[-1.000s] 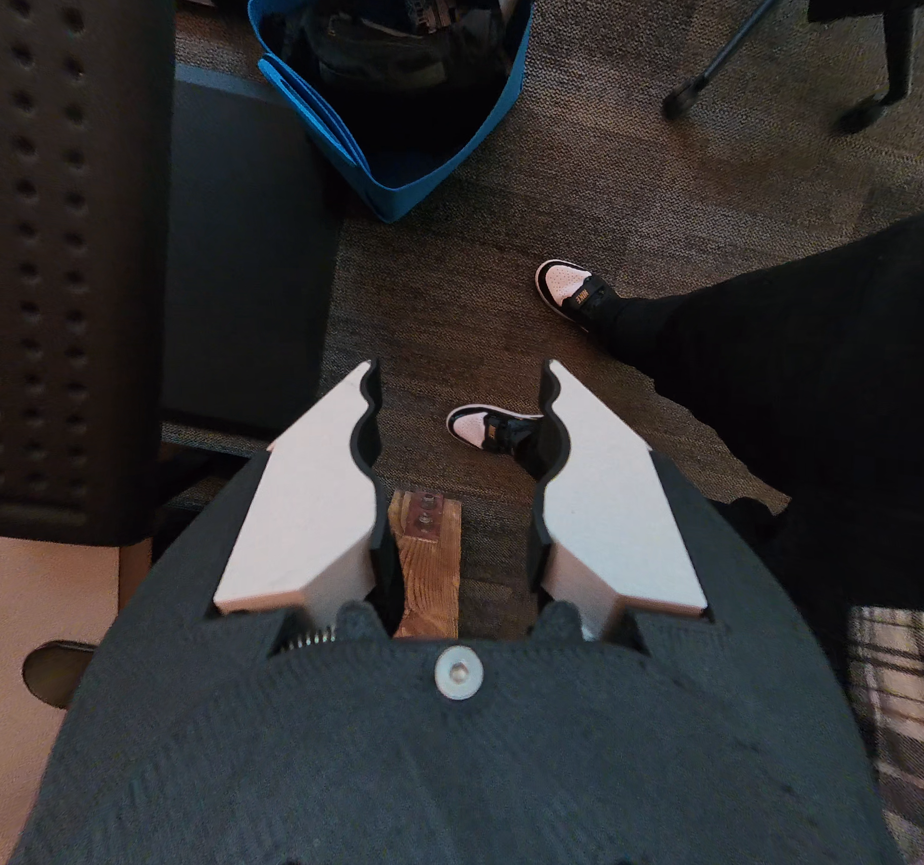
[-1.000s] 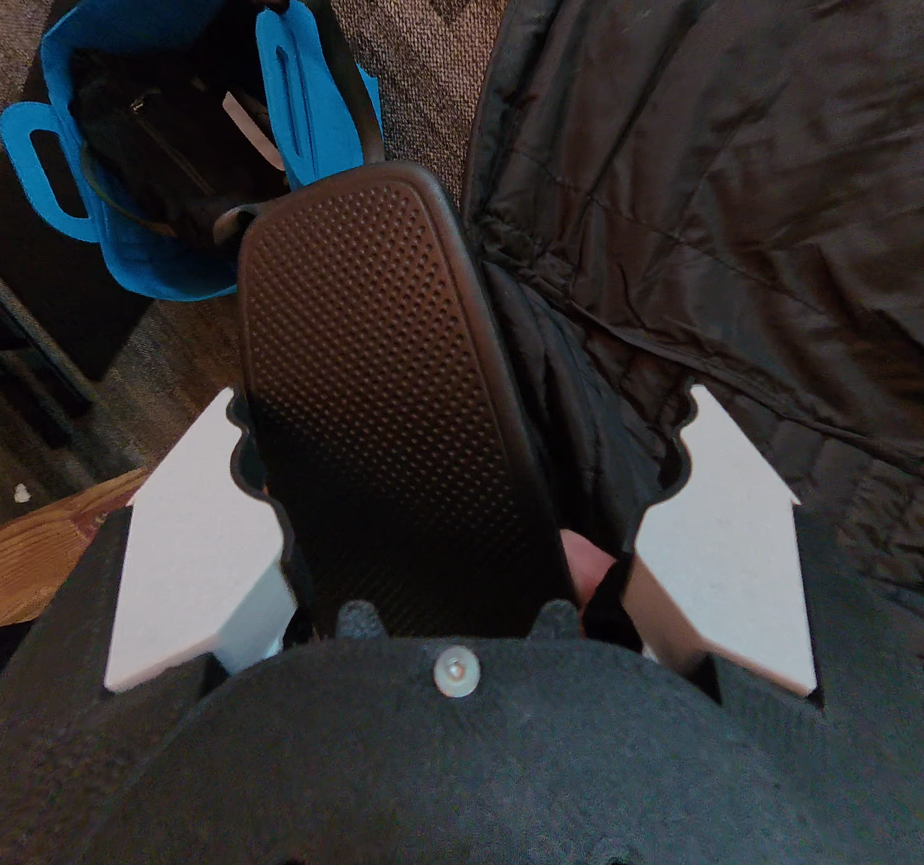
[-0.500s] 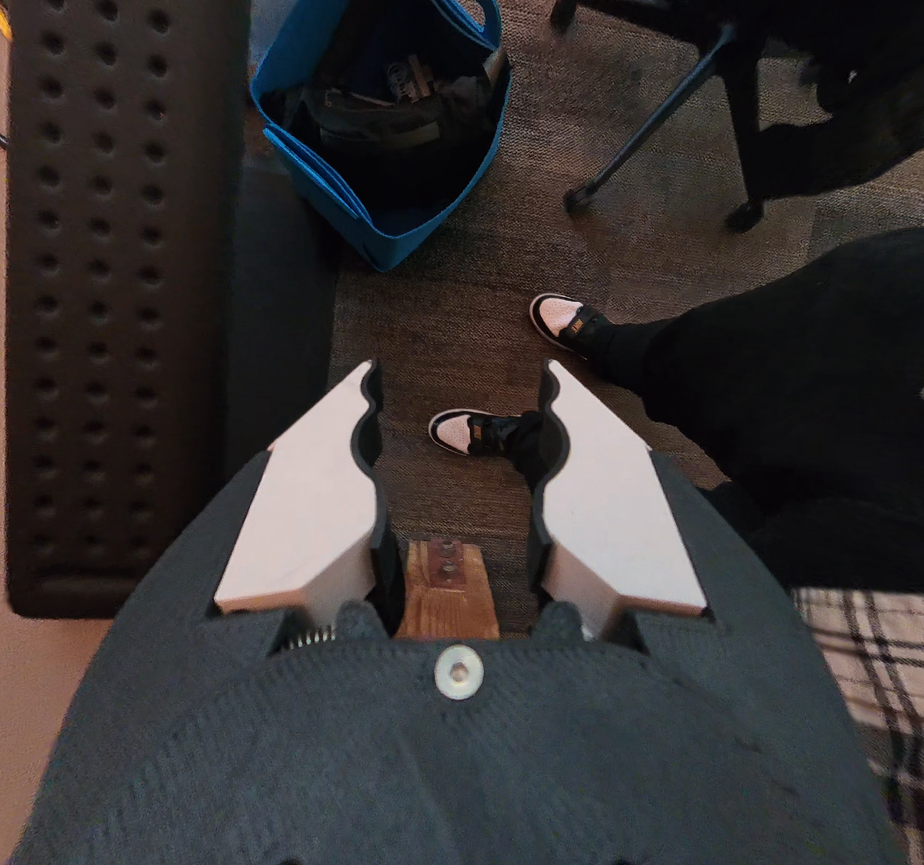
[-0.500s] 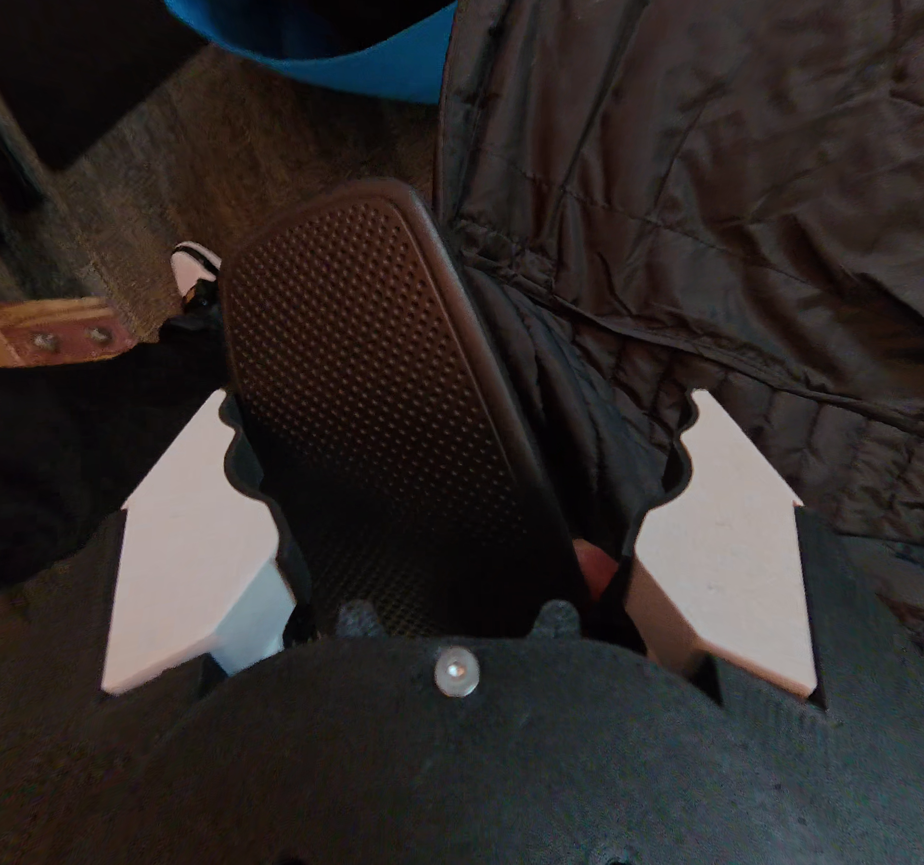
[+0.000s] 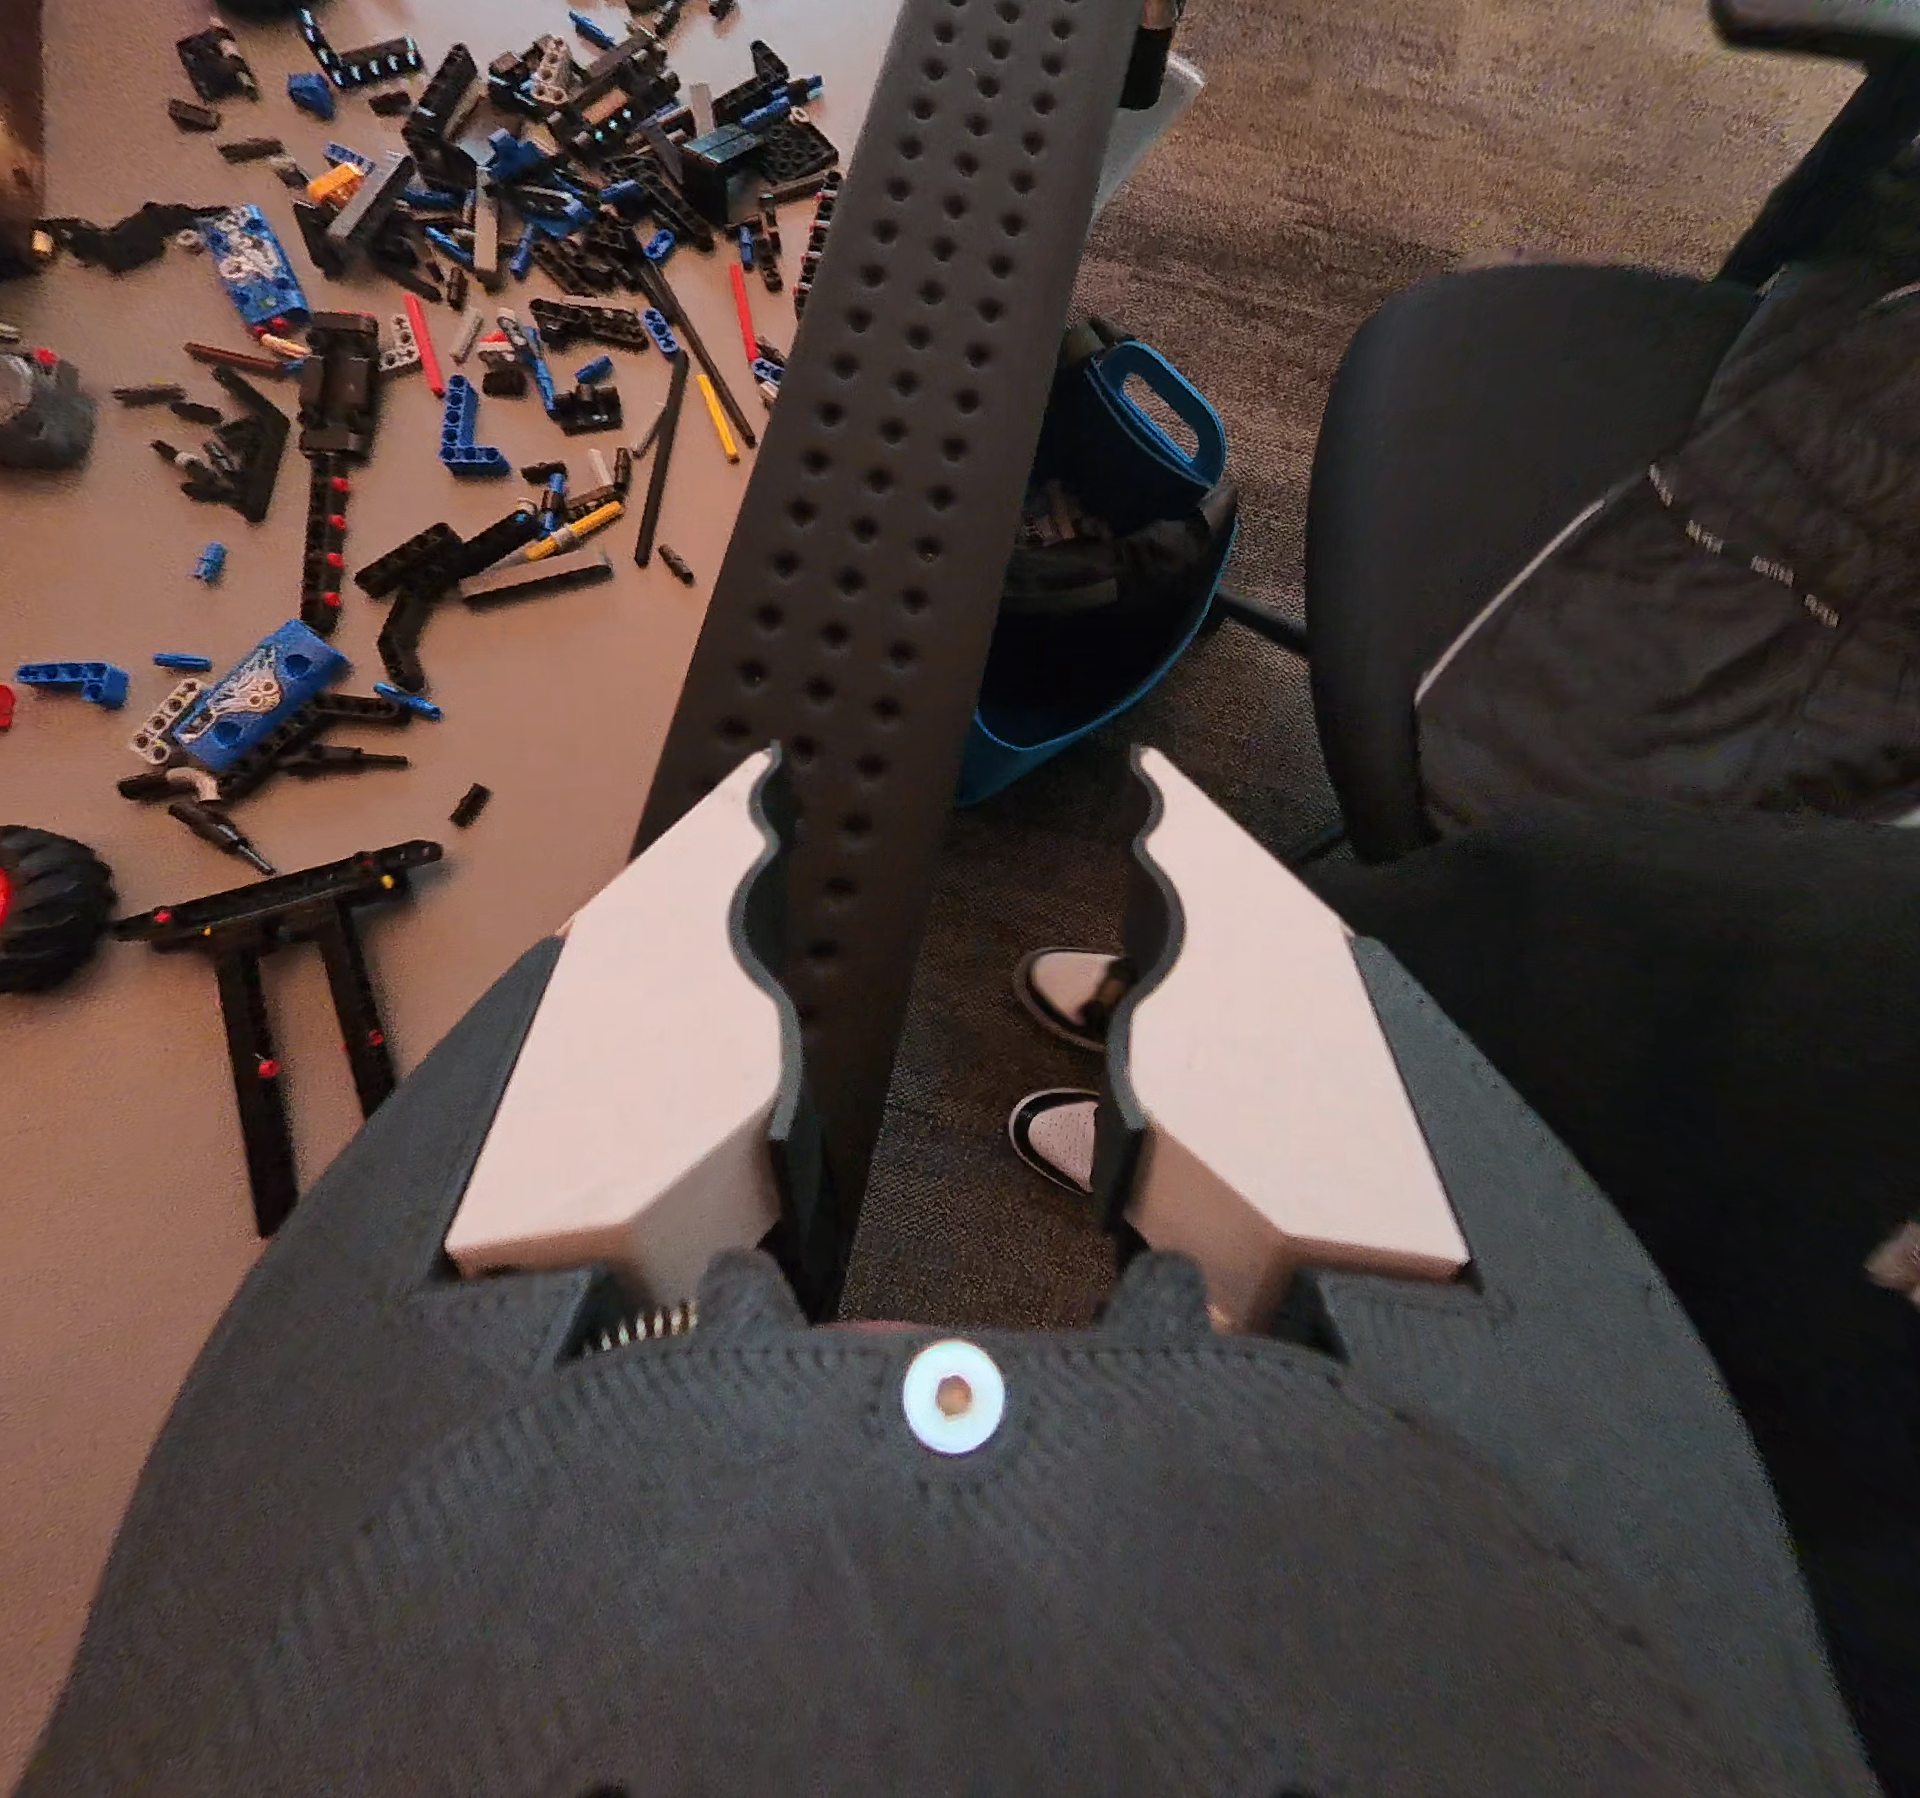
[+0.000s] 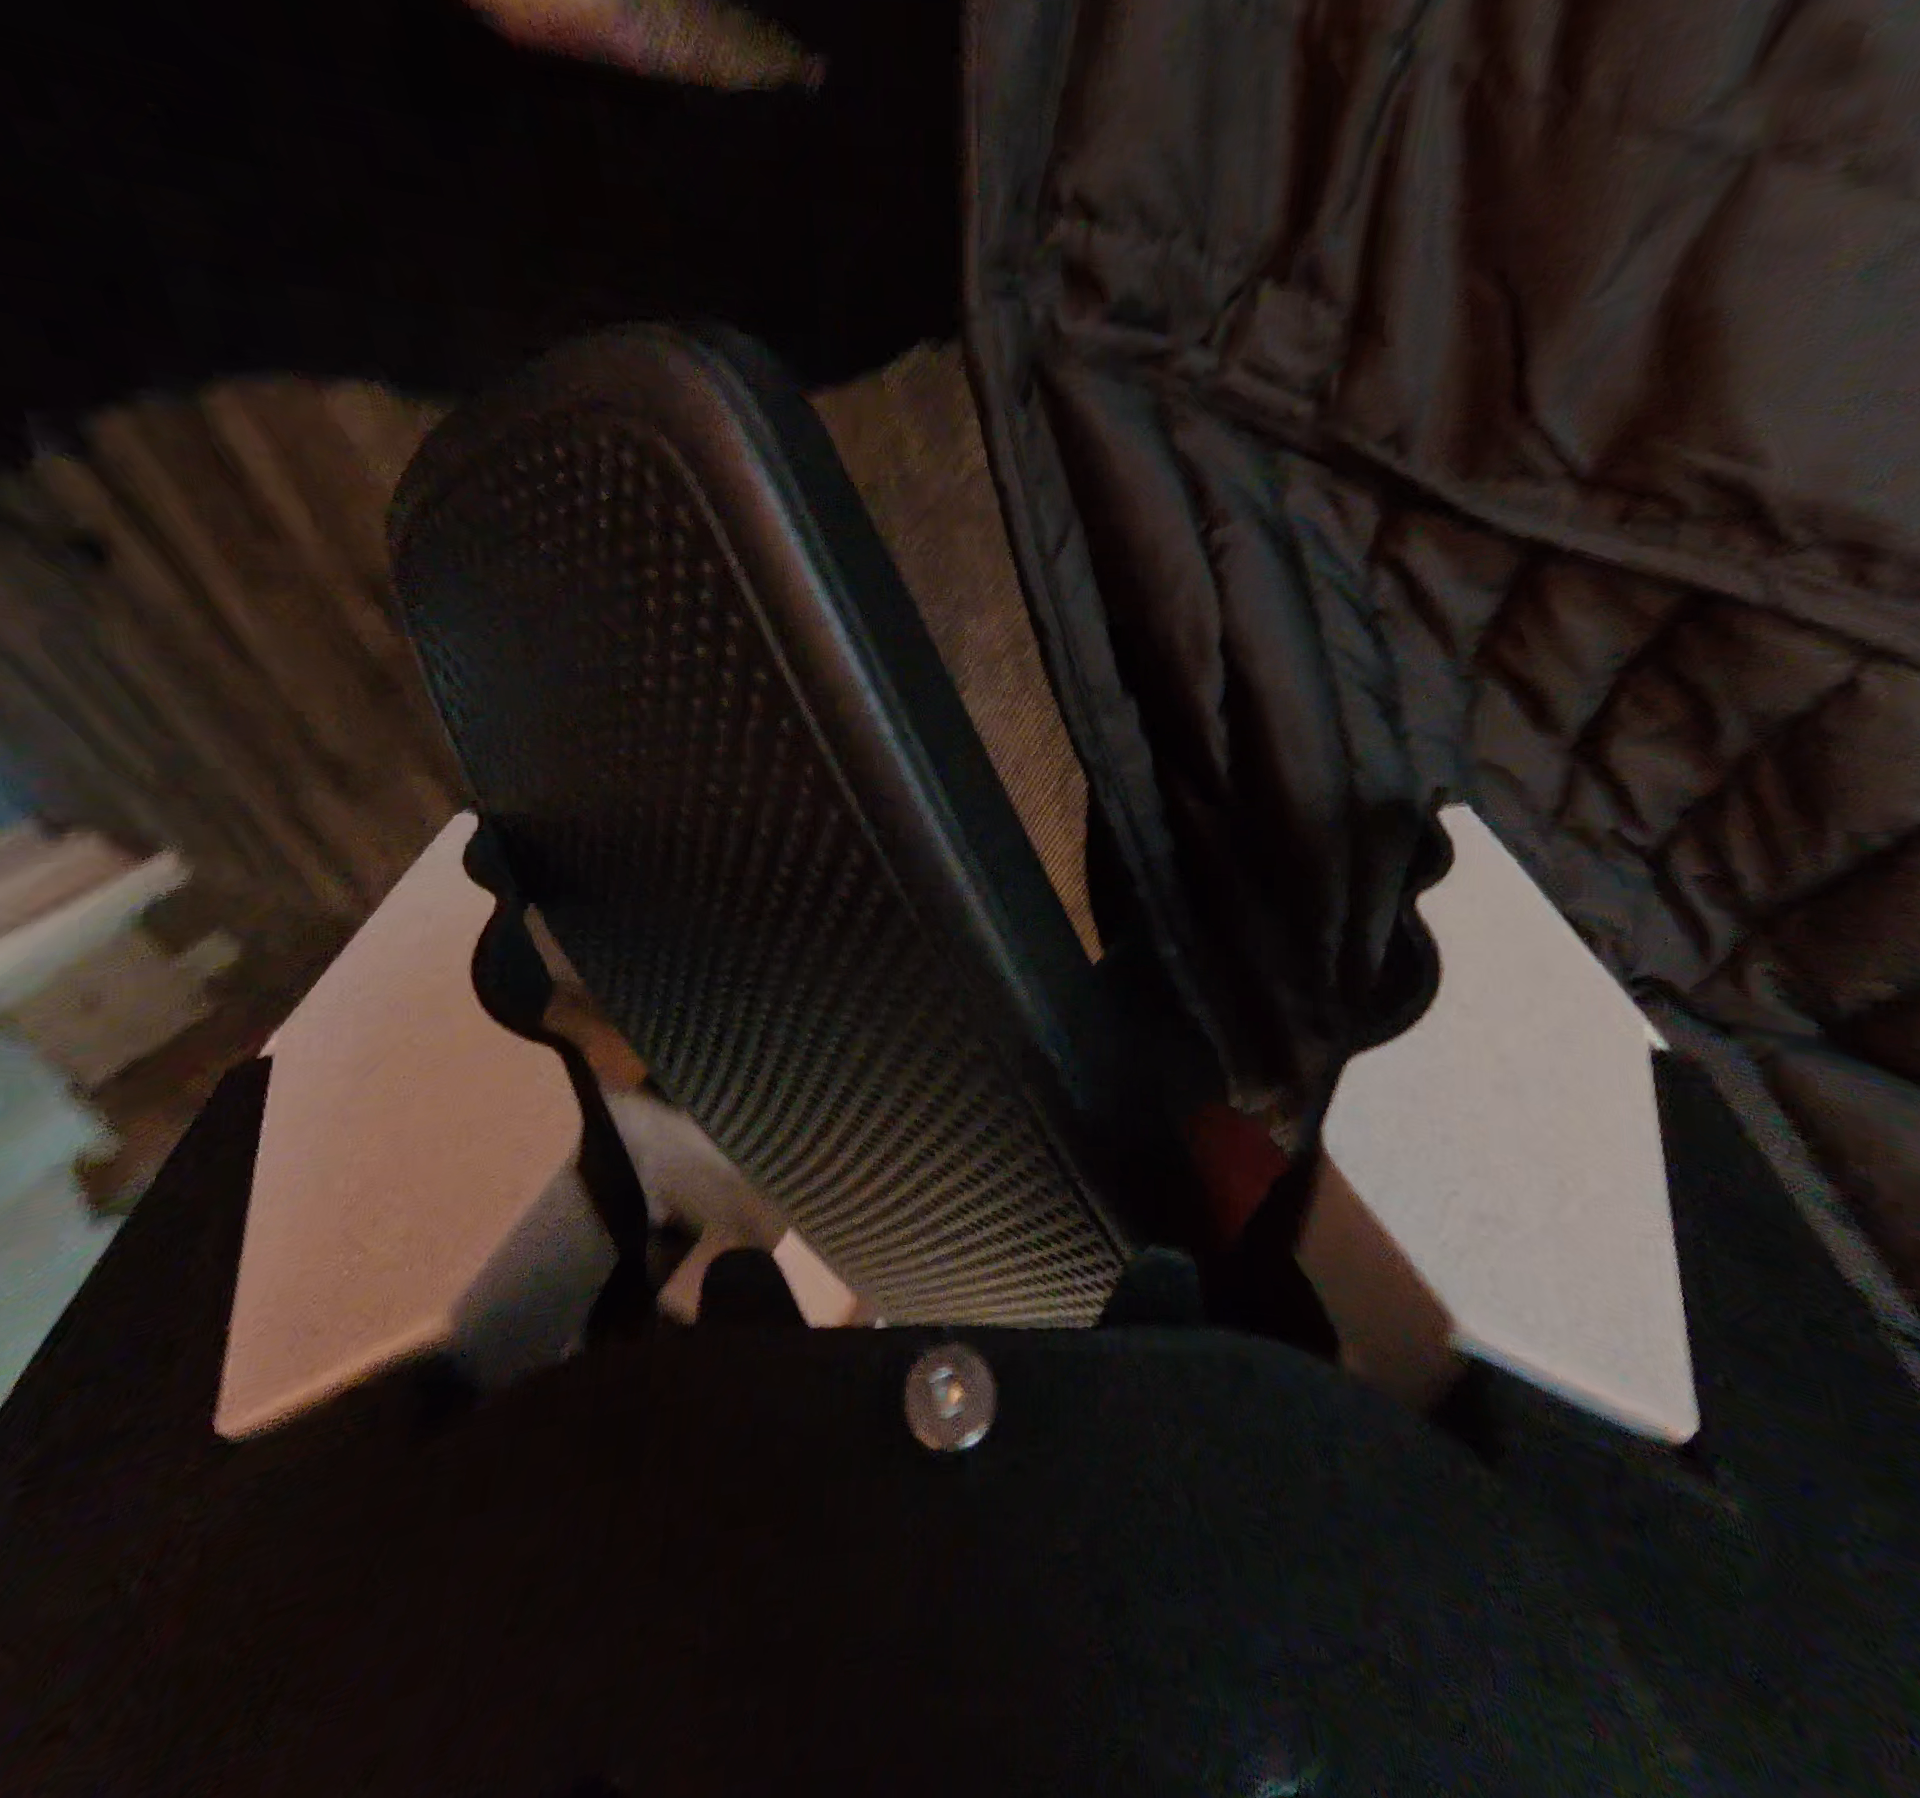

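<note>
My left gripper [image 5: 956, 875] is spread wide over a perforated black armrest [image 5: 914, 377], holding nothing; my right gripper [image 6: 956, 917], equally wide and empty, straddles a dotted armrest [image 6: 727, 865] beside a quilted dark jacket [image 6: 1455, 294]. Beyond lie a table [image 5: 582, 709] strewn with building pieces [image 5: 540, 190], grey carpet [image 5: 1351, 86], a blue bag [image 5: 1132, 585] and an office chair [image 5: 1475, 501].

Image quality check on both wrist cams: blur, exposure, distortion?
Left wrist view: sharp and evenly lit, the toy parts on the table crisp; wide-angle bending at the edges. Right wrist view: dark, underexposed, motion-blurred on the left side; the armrest and jacket stay legible.
</note>
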The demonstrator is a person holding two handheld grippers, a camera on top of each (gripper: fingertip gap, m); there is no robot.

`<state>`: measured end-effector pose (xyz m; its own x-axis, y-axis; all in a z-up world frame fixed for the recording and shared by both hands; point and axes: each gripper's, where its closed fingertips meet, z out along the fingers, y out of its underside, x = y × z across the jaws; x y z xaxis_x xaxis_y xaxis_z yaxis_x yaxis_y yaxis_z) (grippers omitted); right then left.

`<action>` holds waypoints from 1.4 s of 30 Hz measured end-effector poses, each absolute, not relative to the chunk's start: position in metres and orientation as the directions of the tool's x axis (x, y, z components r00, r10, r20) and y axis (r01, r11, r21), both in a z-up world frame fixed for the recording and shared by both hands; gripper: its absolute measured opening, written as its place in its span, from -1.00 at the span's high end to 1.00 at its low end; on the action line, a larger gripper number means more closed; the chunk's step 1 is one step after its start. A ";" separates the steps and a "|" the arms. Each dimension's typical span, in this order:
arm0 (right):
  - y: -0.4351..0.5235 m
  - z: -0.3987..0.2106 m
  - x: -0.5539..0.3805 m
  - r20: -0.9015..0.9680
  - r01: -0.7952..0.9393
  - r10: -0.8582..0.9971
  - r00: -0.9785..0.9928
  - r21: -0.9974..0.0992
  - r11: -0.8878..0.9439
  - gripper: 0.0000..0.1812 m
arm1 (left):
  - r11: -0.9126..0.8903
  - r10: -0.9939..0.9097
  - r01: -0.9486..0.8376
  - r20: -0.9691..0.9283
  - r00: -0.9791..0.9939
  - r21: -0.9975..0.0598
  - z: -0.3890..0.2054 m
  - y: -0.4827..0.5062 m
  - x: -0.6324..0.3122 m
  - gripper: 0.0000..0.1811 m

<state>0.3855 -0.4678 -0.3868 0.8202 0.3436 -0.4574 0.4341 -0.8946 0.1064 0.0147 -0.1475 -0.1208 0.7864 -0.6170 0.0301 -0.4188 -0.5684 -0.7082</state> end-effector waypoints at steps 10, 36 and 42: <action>-0.324 -0.302 0.312 -0.453 0.274 0.325 0.830 -0.176 -0.946 -0.74 | -0.607 -0.616 -0.425 0.060 0.785 -0.671 -0.133 -0.127 -0.012 0.32; 0.228 -0.236 0.168 -0.189 0.488 0.816 0.546 -0.721 -0.493 0.02 | -0.485 -0.345 -0.152 0.029 0.938 -0.861 -0.173 0.020 -0.033 0.30; 0.225 -0.239 0.164 -0.210 0.492 0.837 0.505 -0.727 -0.479 0.10 | -0.461 -0.312 -0.087 0.070 0.947 -0.883 -0.178 0.025 -0.031 0.30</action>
